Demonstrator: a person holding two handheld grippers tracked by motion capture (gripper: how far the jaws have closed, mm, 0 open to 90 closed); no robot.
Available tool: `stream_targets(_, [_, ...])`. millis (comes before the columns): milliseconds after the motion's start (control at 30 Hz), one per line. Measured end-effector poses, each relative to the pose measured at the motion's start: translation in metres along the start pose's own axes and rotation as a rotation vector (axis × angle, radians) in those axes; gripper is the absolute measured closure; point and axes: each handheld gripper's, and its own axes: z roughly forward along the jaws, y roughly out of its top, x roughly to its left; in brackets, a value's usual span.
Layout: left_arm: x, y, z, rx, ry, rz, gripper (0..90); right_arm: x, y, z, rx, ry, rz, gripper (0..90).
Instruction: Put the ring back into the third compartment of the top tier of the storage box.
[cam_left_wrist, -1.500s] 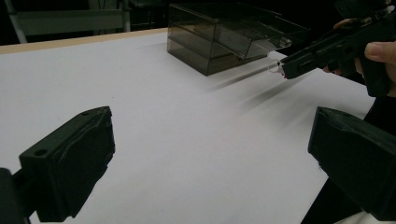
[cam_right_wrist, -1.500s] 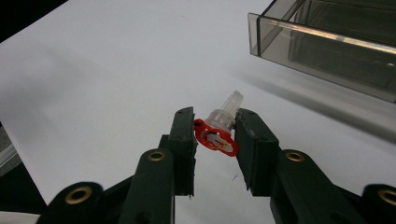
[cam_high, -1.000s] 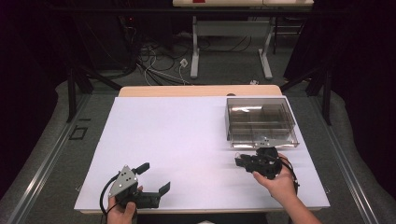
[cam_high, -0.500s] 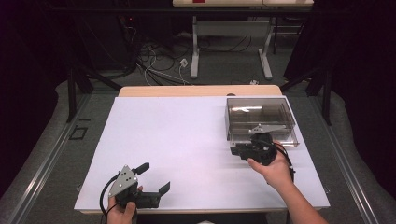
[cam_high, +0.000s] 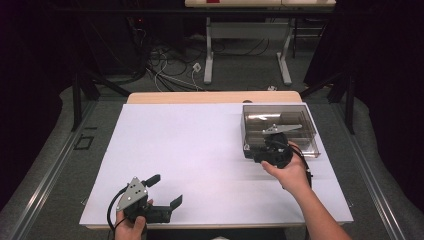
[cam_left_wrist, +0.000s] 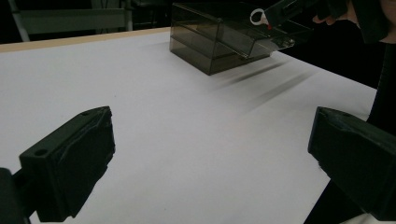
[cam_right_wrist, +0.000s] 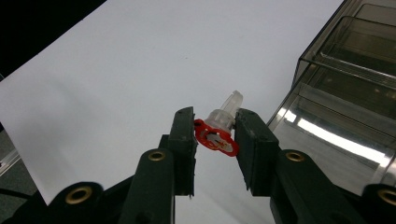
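My right gripper is shut on a small clear plastic piece with a red ring-shaped base, held between its two pads above the white table. In the high view that gripper hovers at the front left corner of a smoked transparent drawer box. The left gripper view shows the piece next to the box. My left gripper rests near the front left edge of the table. Its jaws are wide open with nothing between them.
A white sheet covers the table, with a wooden strip along the far edge. The drawer box stands at the far right. Beyond the table are cables and the legs of another table on the floor.
My right gripper has risen from the table in front of the box and moved up to the box's front left corner. The left gripper has stayed still.
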Motion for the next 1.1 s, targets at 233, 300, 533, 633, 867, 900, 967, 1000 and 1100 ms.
stream_targets(233, [0.001,0.0,0.0,0.001,0.002,-0.003,0.7,-0.003,0.005,0.002,-0.002,-0.017,-0.007,69.0])
stream_targets(300, [0.001,0.0,0.0,0.003,0.003,-0.002,0.7,-0.007,0.005,0.002,-0.008,-0.027,-0.005,69.0])
stream_targets(533, [0.001,0.0,0.0,0.002,0.005,-0.001,0.7,-0.021,0.005,-0.006,-0.028,-0.055,0.032,69.0])
stream_targets(633, [0.001,-0.001,0.0,0.0,0.006,-0.011,0.7,-0.027,0.004,-0.01,-0.03,-0.074,0.043,69.0])
stream_targets(867, [0.002,-0.001,0.0,-0.001,0.013,-0.017,0.7,-0.039,0.002,-0.02,-0.047,-0.092,0.075,69.0])
stream_targets(900, [0.003,-0.001,0.0,-0.002,0.013,-0.018,0.7,-0.041,0.001,-0.021,-0.054,-0.099,0.075,69.0])
stream_targets(967, [0.003,-0.001,0.0,-0.002,0.013,-0.02,0.7,-0.044,0.001,-0.024,-0.057,-0.105,0.078,69.0])
stream_targets(1000, [0.003,-0.001,0.0,-0.002,0.014,-0.02,0.7,-0.045,0.001,-0.025,-0.054,-0.107,0.086,69.0])
stream_targets(1100, [0.003,-0.001,0.0,-0.003,0.014,-0.02,0.7,-0.049,0.0,-0.028,-0.059,-0.114,0.096,69.0])
